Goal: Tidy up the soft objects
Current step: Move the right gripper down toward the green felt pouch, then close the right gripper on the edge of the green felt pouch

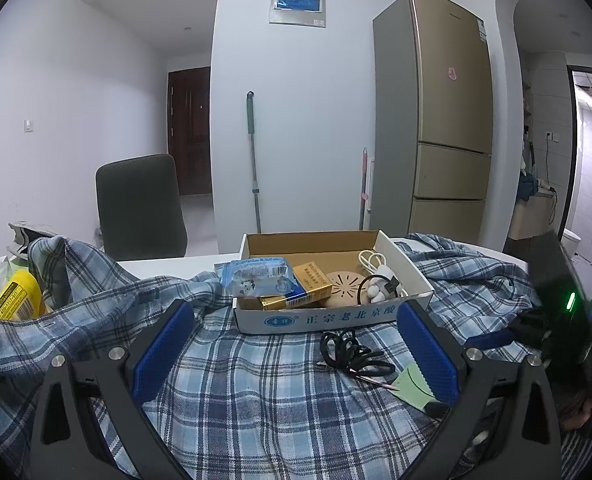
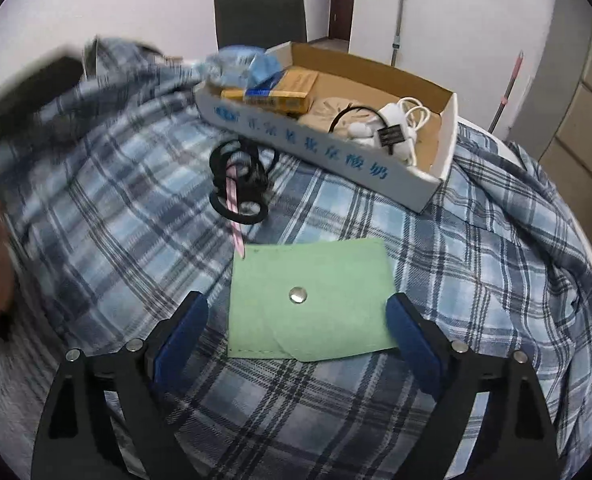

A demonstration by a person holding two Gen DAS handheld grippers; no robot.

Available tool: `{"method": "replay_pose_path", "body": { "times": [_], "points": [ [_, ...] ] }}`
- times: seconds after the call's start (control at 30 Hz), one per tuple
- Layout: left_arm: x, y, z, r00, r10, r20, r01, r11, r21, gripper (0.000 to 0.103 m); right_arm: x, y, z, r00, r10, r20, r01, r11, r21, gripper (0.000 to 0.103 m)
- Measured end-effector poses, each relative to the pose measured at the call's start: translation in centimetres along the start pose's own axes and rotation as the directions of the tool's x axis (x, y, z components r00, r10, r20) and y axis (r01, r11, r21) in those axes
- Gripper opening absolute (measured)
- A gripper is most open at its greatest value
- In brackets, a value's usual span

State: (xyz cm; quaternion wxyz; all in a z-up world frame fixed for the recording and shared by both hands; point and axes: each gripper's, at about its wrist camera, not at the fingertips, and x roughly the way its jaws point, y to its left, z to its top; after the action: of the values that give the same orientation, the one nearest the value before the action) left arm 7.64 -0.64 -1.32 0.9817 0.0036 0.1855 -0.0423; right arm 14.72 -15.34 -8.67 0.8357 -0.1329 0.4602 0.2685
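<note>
Only the right wrist view gives us the whole green snap pouch [image 2: 310, 304], lying flat on the plaid shirt [image 2: 476, 248] between the right gripper [image 2: 298, 338] pads, jaws apart, not pressing. Left view catches just its corner at 4 o'clock. Left gripper [image 1: 296, 344] apart, empty. Black hair ties [image 2: 239, 184] at 11 o'clock of the pouch; cardboard box [image 1: 332, 320] beyond. Desk [image 1: 167, 262] mostly covered.

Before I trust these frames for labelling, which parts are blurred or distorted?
Left wrist view: sharp; fisheye bends the fridge and walls, corners vignetted black. Right wrist view: motion smear across the left side of the plaid cloth, while the green snap pouch and cardboard box stay readable; the hair ties look slightly soft.
</note>
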Motion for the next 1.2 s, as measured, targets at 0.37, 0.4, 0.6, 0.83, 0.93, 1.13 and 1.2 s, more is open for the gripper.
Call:
{"method": "replay_pose_path", "body": {
  "times": [0.37,0.4,0.6,0.83,0.93,1.13,1.2],
  "points": [
    [-0.5,-0.5,-0.1,1.0,-0.004,0.029,0.003,1.0,0.024,0.103,0.1,-5.4,4.0,0.998,0.016,-0.056,-0.007,0.986,0.167,0.027],
    [-0.6,-0.6,-0.1,1.0,-0.004,0.031,0.003,1.0,0.027,0.103,0.8,-5.1,4.6,0.998,-0.006,-0.063,0.016,0.988,0.154,0.025],
    [-0.6,-0.4,0.1,1.0,-0.005,0.023,0.005,1.0,0.011,0.103,3.5,-4.4,6.3,0.992,-0.053,-0.116,0.066,0.992,0.106,0.017],
    [-0.5,-0.4,0.1,1.0,-0.01,0.02,0.009,1.0,0.021,0.103,3.6,-4.8,5.0,0.984,-0.06,-0.17,0.077,0.992,0.096,0.017],
    [-0.5,-0.5,0.1,1.0,-0.009,0.023,0.009,1.0,0.024,0.103,2.9,-5.1,4.0,0.98,-0.065,-0.188,0.083,0.992,0.092,0.017],
    [-0.5,-0.5,0.1,1.0,-0.009,0.024,0.008,1.0,0.027,0.103,1.4,-5.5,3.4,0.983,-0.035,-0.178,0.056,0.992,0.114,0.017],
    [-0.6,-0.5,0.1,1.0,-0.009,0.024,0.008,1.0,0.025,0.103,1.4,-5.1,3.8,0.986,-0.053,-0.16,0.07,0.992,0.101,0.017]
  ]
}}
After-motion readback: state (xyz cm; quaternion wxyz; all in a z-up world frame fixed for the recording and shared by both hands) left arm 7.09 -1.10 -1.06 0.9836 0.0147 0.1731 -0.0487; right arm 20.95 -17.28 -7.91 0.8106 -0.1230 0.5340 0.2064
